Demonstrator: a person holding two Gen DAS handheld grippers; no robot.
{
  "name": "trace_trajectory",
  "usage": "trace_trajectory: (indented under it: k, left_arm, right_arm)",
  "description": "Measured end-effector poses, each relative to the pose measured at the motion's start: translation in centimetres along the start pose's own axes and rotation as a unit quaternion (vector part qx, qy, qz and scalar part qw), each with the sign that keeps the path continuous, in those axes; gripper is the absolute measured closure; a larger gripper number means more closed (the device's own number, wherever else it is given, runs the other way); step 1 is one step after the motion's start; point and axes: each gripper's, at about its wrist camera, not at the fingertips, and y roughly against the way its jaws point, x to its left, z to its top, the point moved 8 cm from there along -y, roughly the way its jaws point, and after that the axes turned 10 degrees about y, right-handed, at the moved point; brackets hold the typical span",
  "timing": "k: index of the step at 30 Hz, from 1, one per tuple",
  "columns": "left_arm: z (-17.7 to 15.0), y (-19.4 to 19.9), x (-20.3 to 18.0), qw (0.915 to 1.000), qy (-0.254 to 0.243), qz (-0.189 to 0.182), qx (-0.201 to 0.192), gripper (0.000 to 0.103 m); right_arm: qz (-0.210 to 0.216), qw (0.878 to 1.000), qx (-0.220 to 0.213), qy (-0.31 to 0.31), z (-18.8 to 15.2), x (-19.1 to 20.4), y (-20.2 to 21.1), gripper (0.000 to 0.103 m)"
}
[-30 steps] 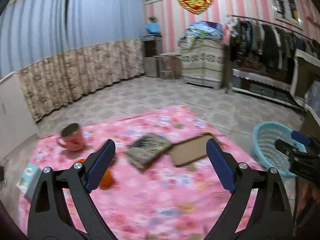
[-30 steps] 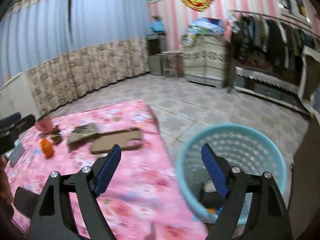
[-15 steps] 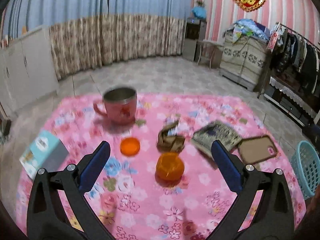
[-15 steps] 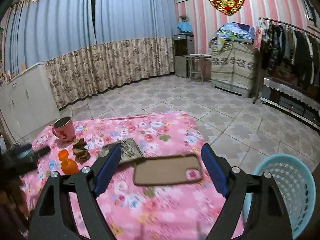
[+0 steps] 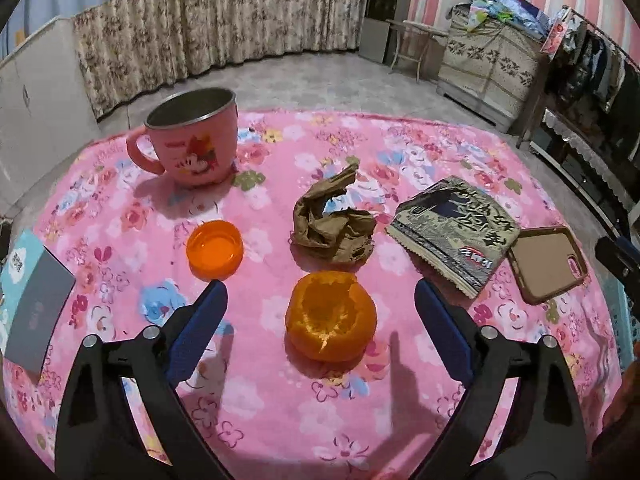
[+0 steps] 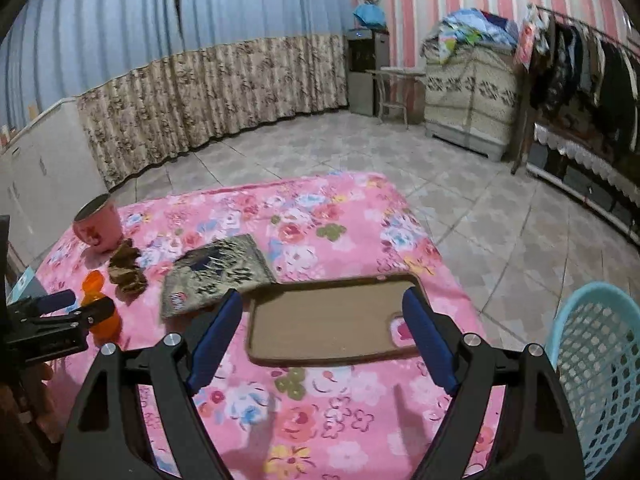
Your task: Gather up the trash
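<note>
Hovering over the pink floral cloth (image 5: 280, 420), the left gripper (image 5: 320, 320) has its blue-padded jaws spread wide and closing a little, with the hollowed orange peel (image 5: 330, 316) lying on the cloth between them, untouched by either pad. Just beyond the peel sits a crumpled brown wrapper (image 5: 332, 224), and to its left an orange cap (image 5: 215, 249) lies open side up. A pink cartoon mug (image 5: 191, 138) stands upright at the far left of the cloth, well apart from the peel. To the right of the wrapper lies a patterned booklet (image 5: 454, 230), and just beside its right edge a brown phone case (image 5: 548, 264) lies with its hollow side up. A light blue box (image 5: 24, 292) with a grey face lies at the cloth's left edge. The right gripper (image 6: 322, 330) also stands spread, its pads framing the phone case (image 6: 324, 324) in its own view without pressing on it; nothing is pinched. From that view the booklet (image 6: 218, 276) lies just beyond the case, overlapping its far left corner, with the wrapper (image 6: 126, 270), the cap (image 6: 93, 282) and the mug (image 6: 98, 226) farther left, and the left gripper (image 6: 60, 312) reaching in at the left edge above the orange peel (image 6: 106, 322). A light blue mesh basket (image 6: 600, 360) stands on the tiled floor beside the cloth's right edge.
</note>
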Motion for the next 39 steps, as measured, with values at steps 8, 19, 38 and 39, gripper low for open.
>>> trace_trajectory:
  k: [8, 19, 38, 39]
  left_arm:
    - [-0.9, -1.2, -1.3, 0.9991, -0.028, -0.007, 0.032, 0.045]
    - [1.1, 2.1, -0.3, 0.9994, -0.033, 0.002, -0.012, 0.063]
    - [4.0, 4.0, 5.2, 0.9979, 0.025, 0.031, -0.051, 0.063]
    - [3.9, 4.0, 5.1, 0.9979, 0.024, 0.03, -0.051, 0.063]
  right_arm:
    - [-0.002, 1.0, 0.012, -0.012, -0.7, -0.7, -0.5, 0.022]
    - [0.017, 0.999, 0.03, 0.02, -0.3, 2.9, -2.7, 0.022]
    - [0.03, 0.989, 0.118, 0.089, 0.7, 8.1, -10.7, 0.048]
    - [0.033, 0.988, 0.118, 0.094, 0.7, 8.4, -10.5, 0.053]
